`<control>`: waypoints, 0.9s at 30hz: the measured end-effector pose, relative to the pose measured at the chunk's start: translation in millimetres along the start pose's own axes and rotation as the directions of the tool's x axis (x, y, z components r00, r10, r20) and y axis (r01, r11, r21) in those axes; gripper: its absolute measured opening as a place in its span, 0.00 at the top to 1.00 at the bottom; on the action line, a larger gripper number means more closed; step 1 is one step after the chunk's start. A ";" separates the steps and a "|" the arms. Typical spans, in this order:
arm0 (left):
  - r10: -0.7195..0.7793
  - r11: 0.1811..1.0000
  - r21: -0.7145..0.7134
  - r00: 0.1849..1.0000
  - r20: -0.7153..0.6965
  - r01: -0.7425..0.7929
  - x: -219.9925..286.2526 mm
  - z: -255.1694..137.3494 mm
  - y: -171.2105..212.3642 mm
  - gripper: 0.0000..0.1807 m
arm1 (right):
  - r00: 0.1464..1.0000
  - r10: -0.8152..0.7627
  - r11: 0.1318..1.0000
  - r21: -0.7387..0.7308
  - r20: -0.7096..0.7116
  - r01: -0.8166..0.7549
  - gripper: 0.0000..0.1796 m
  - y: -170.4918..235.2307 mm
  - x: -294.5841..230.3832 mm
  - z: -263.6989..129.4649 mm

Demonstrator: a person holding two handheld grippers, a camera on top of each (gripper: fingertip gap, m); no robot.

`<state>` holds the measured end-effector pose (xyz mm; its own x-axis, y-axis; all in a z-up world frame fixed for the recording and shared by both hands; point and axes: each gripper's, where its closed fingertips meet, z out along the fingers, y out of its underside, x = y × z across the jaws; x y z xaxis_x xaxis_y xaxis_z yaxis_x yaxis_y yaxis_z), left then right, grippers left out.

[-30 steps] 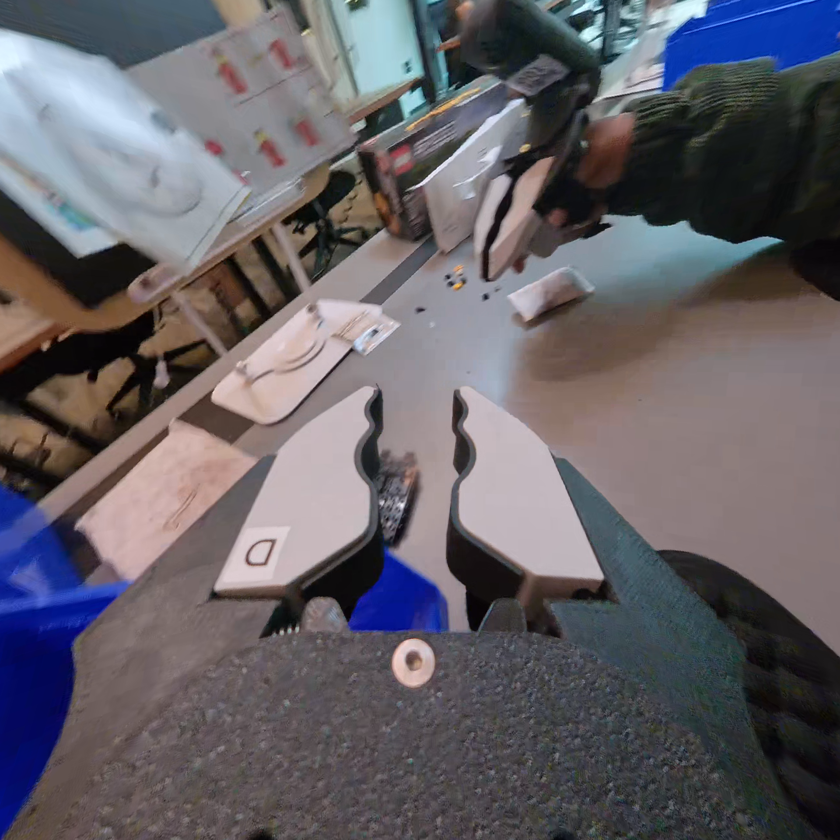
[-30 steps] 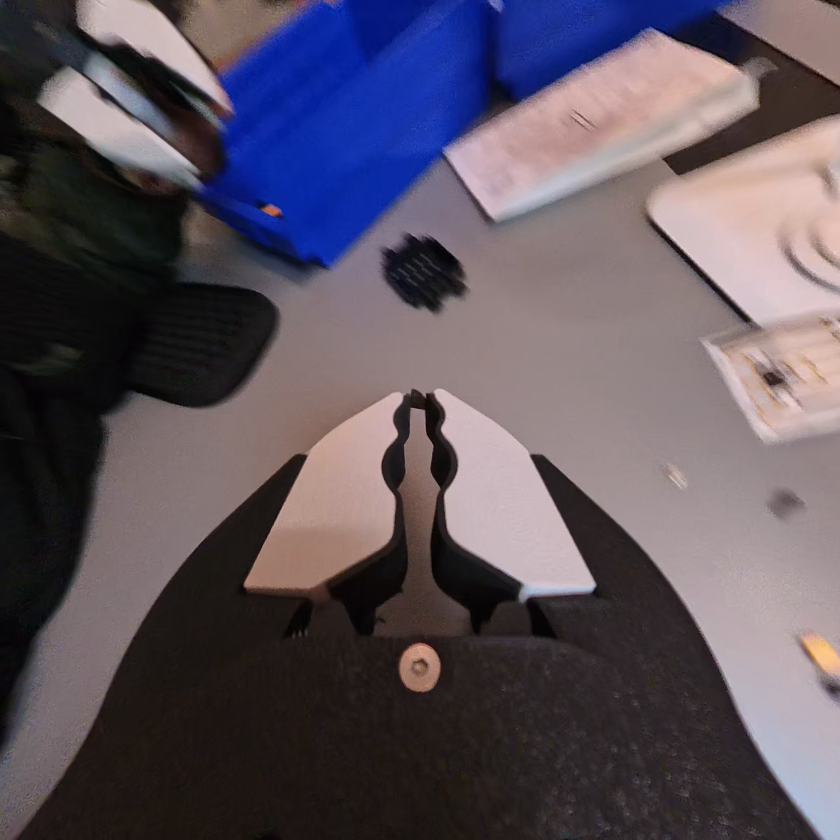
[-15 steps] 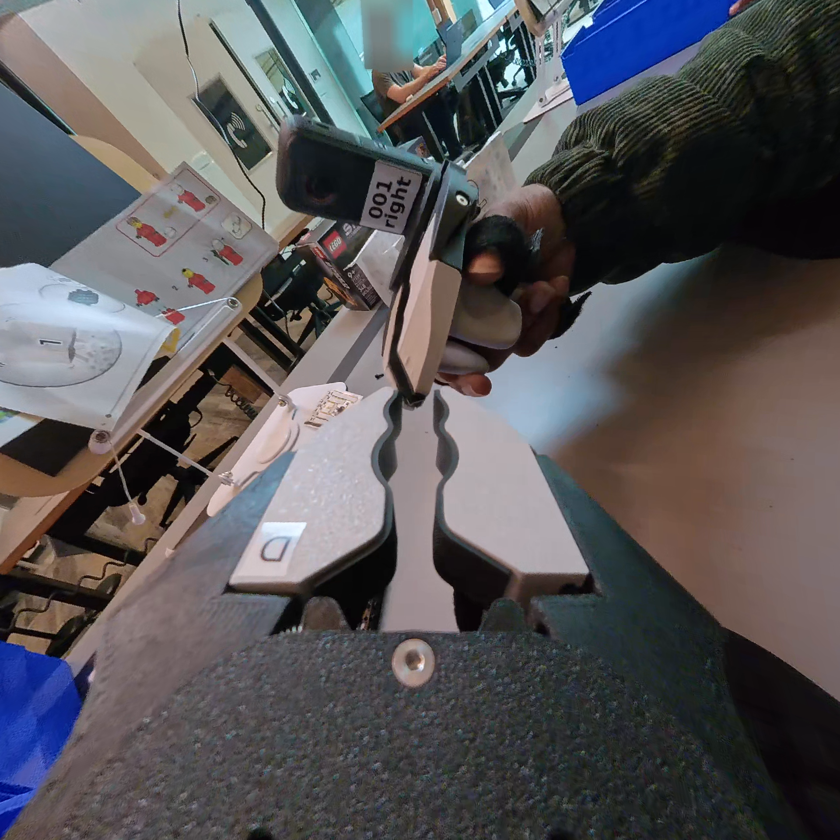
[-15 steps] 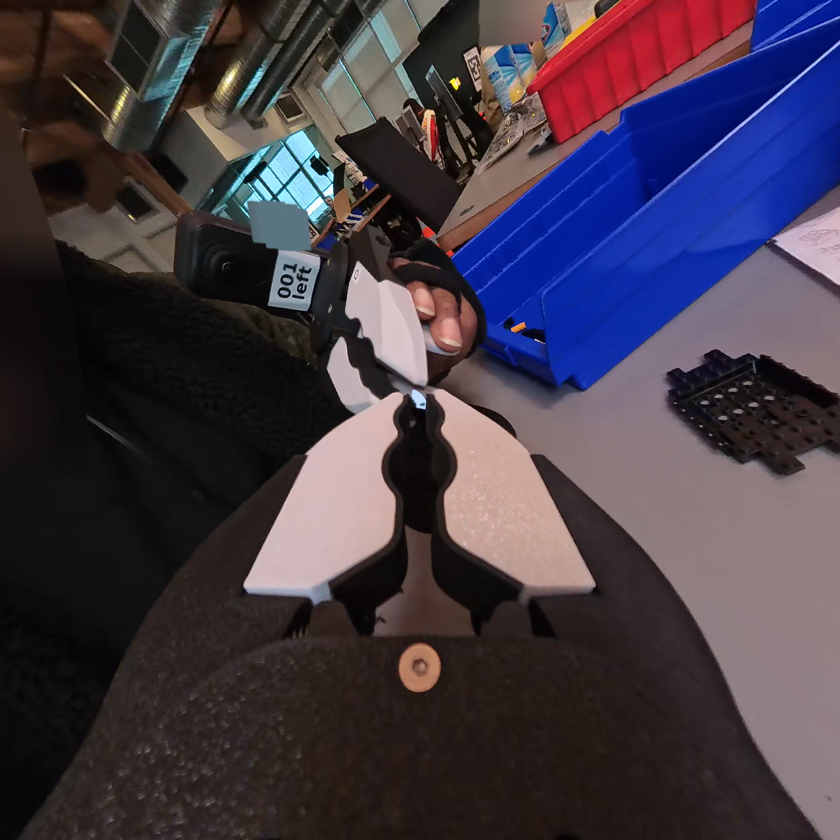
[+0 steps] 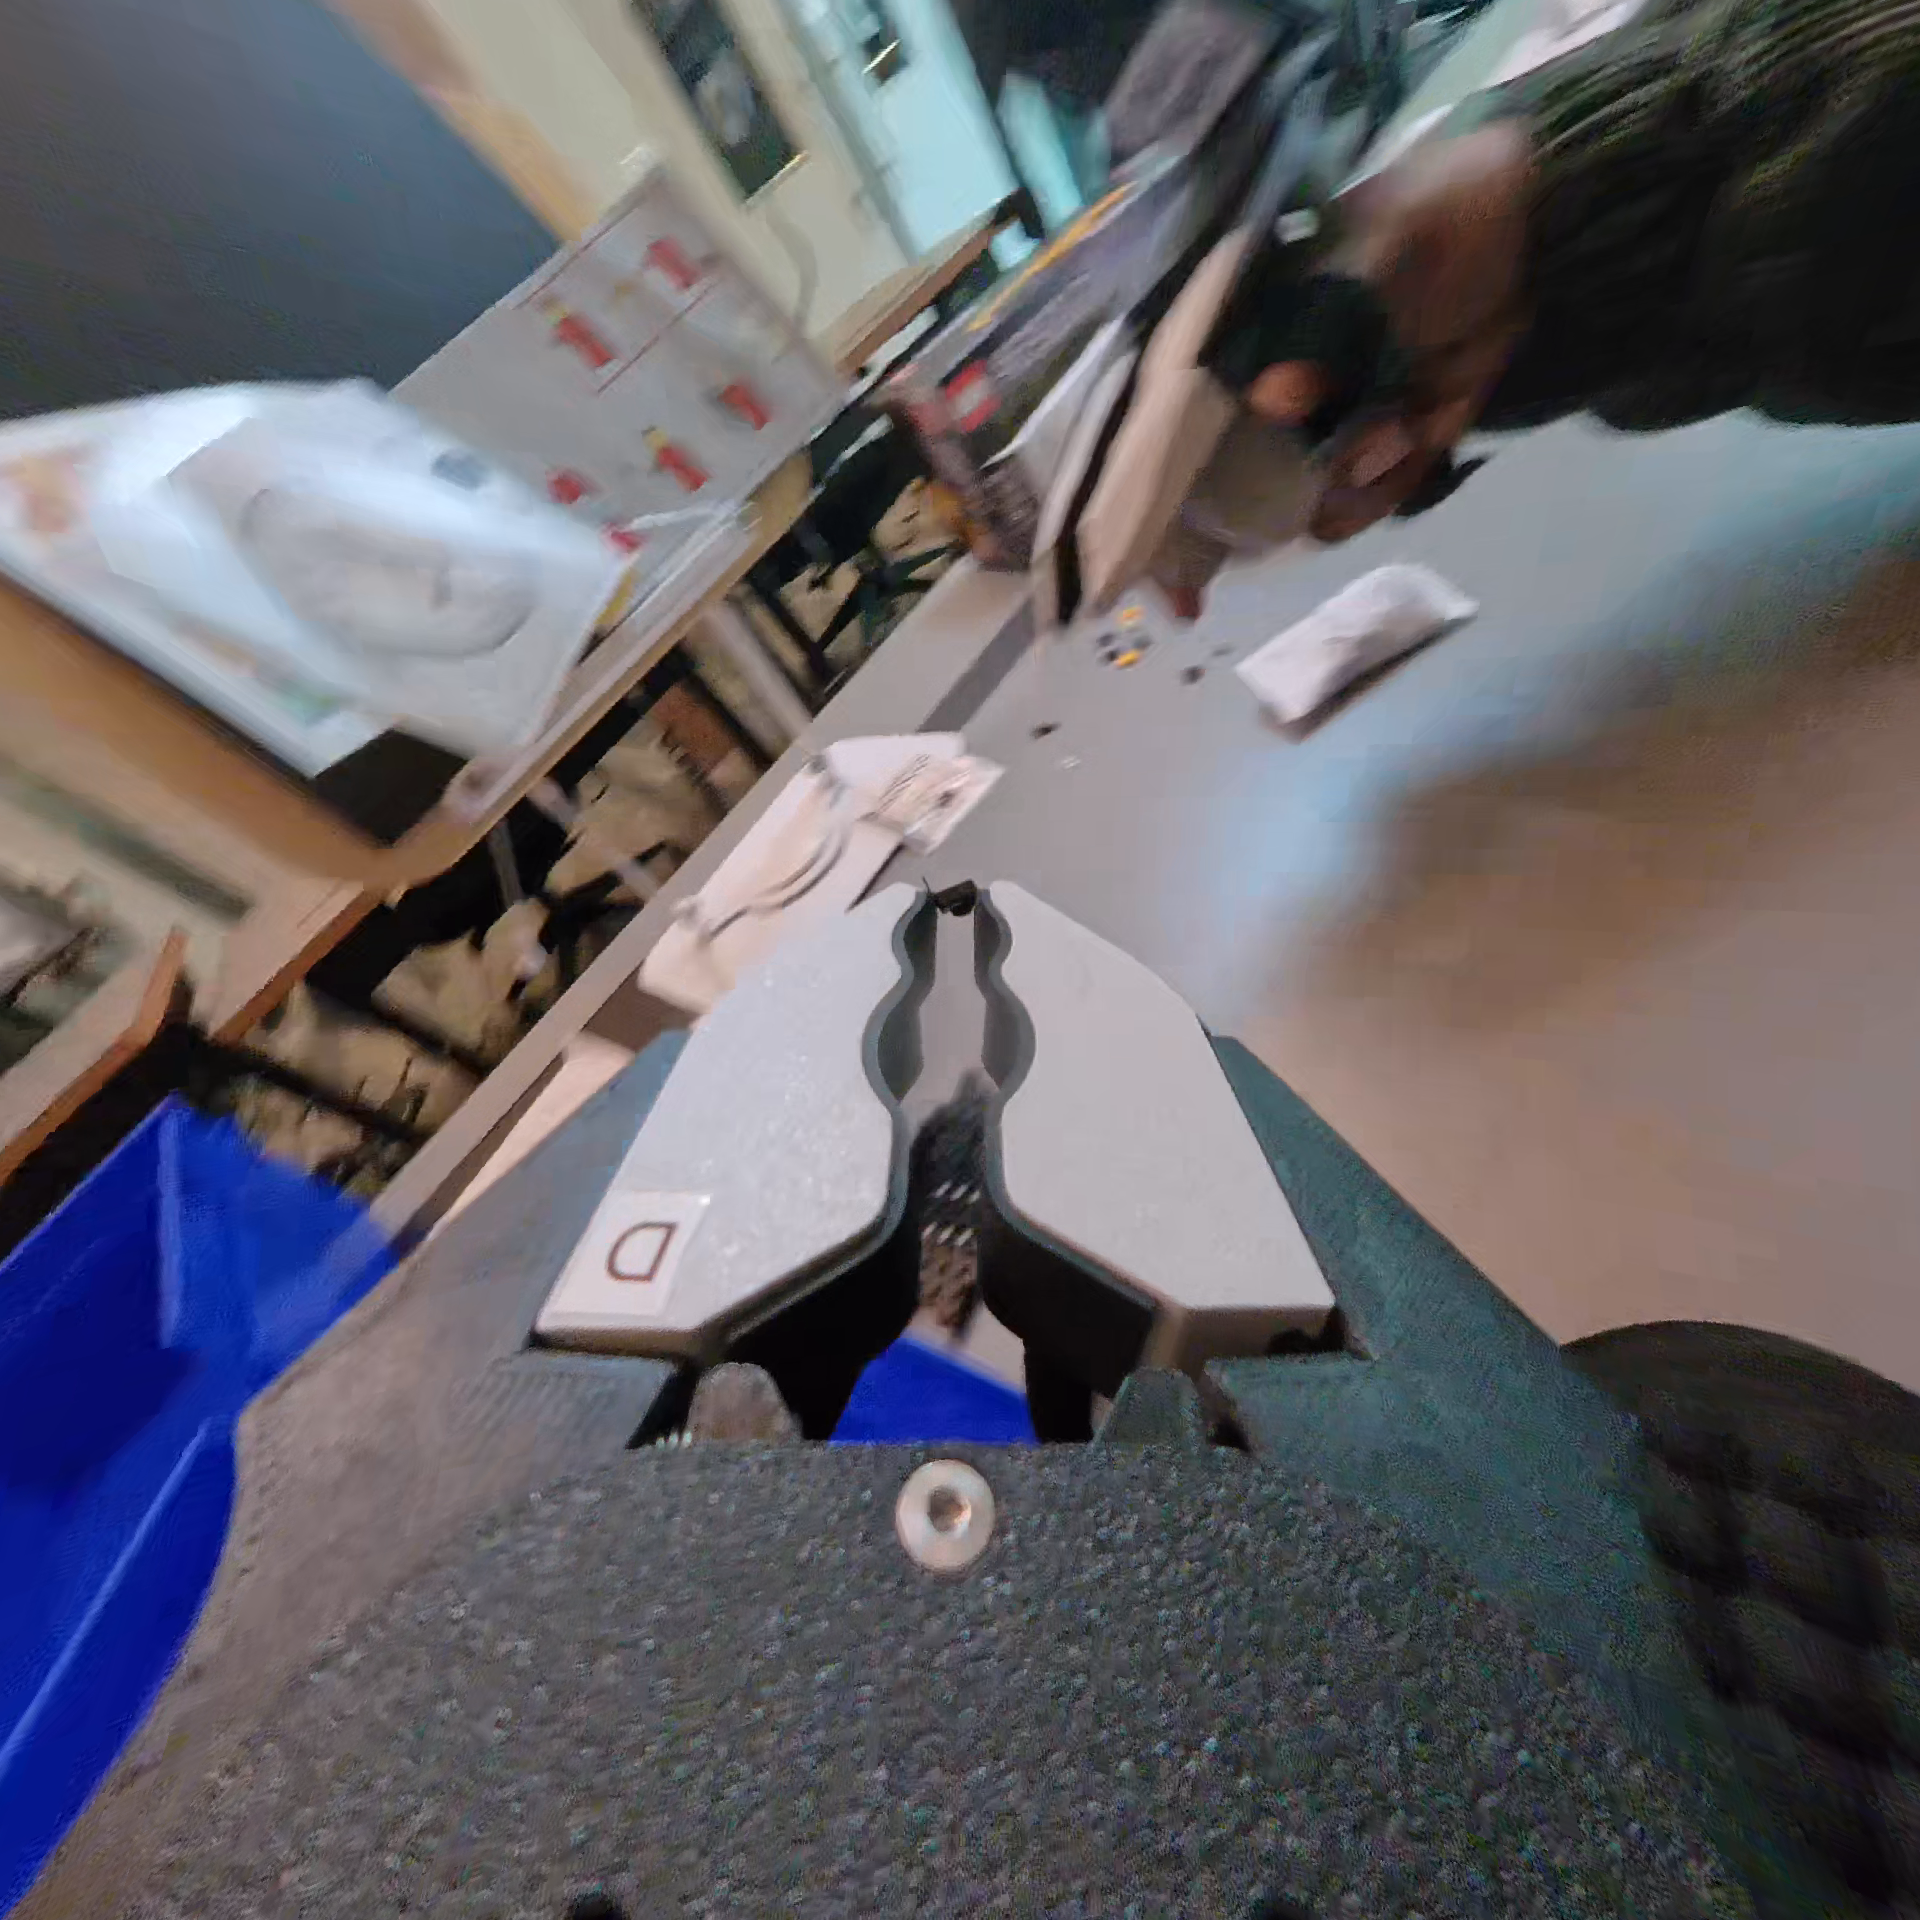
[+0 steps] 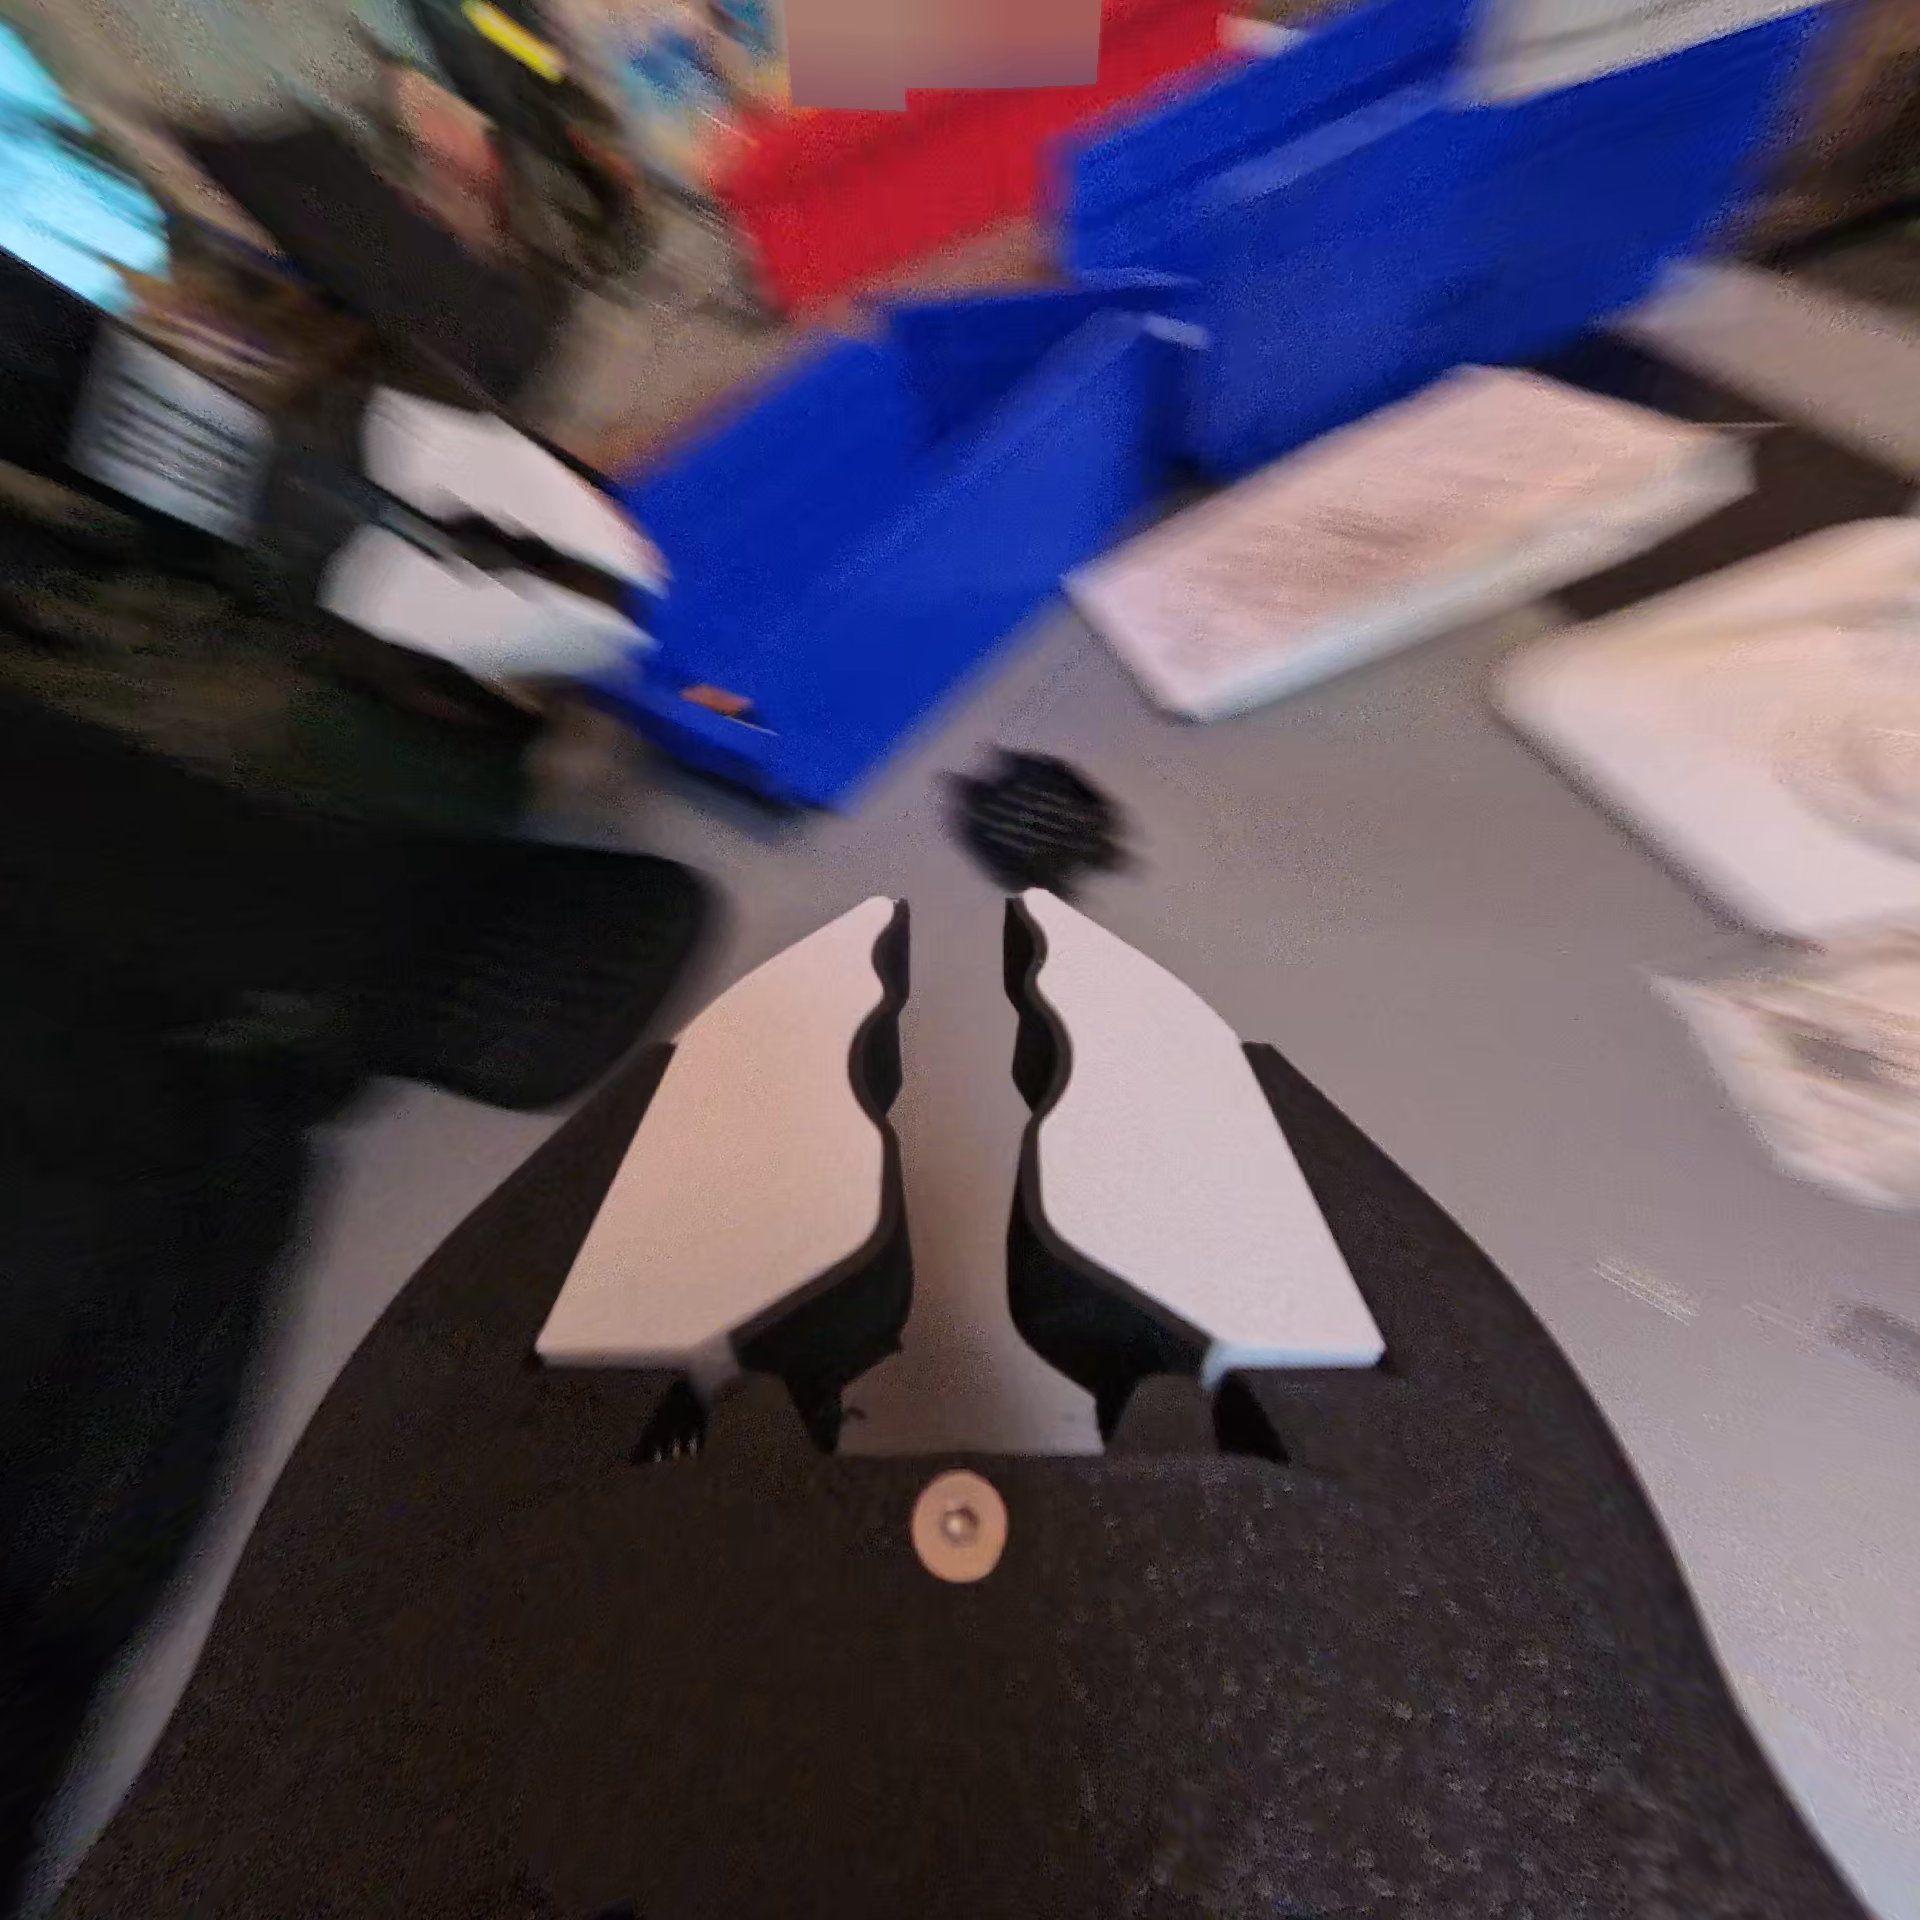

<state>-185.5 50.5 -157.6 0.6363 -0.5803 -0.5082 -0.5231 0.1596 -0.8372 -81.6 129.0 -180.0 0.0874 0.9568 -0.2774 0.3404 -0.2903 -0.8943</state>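
My left gripper (image 5: 954, 906) is shut on a small black piece (image 5: 956, 894) pinched at its very tips, above the grey table (image 5: 1455, 935). A black studded plate (image 5: 948, 1164) lies on the table below and shows through the gap between the fingers. My right gripper (image 6: 956, 906) is open and empty, just short of the same black plate (image 6: 1034, 821). In the left wrist view the right gripper (image 5: 1070, 582) is farther off in a hand, near several small loose pieces (image 5: 1122, 639). The left gripper (image 6: 644, 608) shows blurred at the left of the right wrist view.
Blue bins stand by the plate (image 6: 883, 540) and at the table edge (image 5: 114, 1351). A white booklet (image 6: 1403, 540), a white moulded sheet (image 5: 769, 883), a clear bag (image 5: 920, 790) and a white bag (image 5: 1351, 639) lie on the table. A dark sleeve (image 6: 312, 935) is at left.
Half a second ago the two grippers met tip to tip. Now they have drawn apart, the right gripper has opened, and the left holds the small black piece. Both views are motion-blurred.
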 end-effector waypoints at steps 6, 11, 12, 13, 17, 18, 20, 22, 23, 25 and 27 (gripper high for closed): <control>-0.372 0.890 -0.212 0.913 0.169 0.402 -73.2 -34.0 72.6 0.97 | 0.829 -0.147 0.909 -0.403 -0.539 -0.101 0.89 94.7 134.7 -101.9; -0.492 0.760 -0.346 0.834 0.249 0.551 -81.4 -47.6 120.7 0.94 | 0.871 -0.048 0.882 -0.430 -0.488 -0.192 0.88 134.8 140.9 -102.1; -0.495 0.750 -0.360 0.832 0.251 0.555 -80.3 -47.1 124.6 0.93 | 0.880 -0.047 0.885 -0.428 -0.473 -0.183 0.88 134.7 139.5 -97.8; -0.494 0.747 -0.369 0.833 0.247 0.553 -78.7 -45.8 126.6 0.91 | 0.886 -0.040 0.886 -0.427 -0.461 -0.182 0.88 135.3 138.1 -93.6; -0.464 0.767 -0.374 0.853 0.239 0.522 -76.6 -42.0 125.8 0.89 | 0.879 -0.052 0.873 -0.449 -0.474 -0.190 0.91 138.7 139.5 -89.7; -0.460 0.770 -0.373 0.856 0.236 0.517 -76.2 -41.8 125.3 0.88 | 0.880 -0.053 0.872 -0.451 -0.471 -0.190 0.92 138.5 138.6 -88.8; -0.458 0.768 -0.376 0.855 0.242 0.518 -77.2 -42.8 126.2 0.88 | 0.884 -0.056 0.870 -0.456 -0.464 -0.185 0.96 138.4 136.8 -87.0; -0.462 0.764 -0.381 0.854 0.241 0.521 -76.7 -43.8 127.2 0.87 | 0.886 -0.055 0.869 -0.459 -0.461 -0.185 0.96 138.6 136.0 -86.7; -0.464 0.759 -0.389 0.853 0.241 0.523 -76.1 -44.4 128.2 0.86 | 0.887 -0.049 0.870 -0.456 -0.460 -0.189 0.96 138.5 136.0 -86.6; -0.471 0.755 -0.398 0.854 0.222 0.520 -72.7 -44.3 128.3 0.83 | 0.888 -0.035 0.873 -0.447 -0.458 -0.196 0.96 138.6 135.8 -86.6; -0.495 0.747 -0.412 0.850 0.179 0.522 -65.4 -42.9 127.1 0.79 | 0.889 -0.029 0.875 -0.441 -0.457 -0.198 0.97 138.6 135.8 -86.7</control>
<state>-318.0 74.5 -222.1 0.9015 -0.4293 -0.0538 -0.2925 -0.5129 -0.8071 58.6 220.1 -311.2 0.4960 0.8663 -0.0602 0.6933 -0.4368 -0.5731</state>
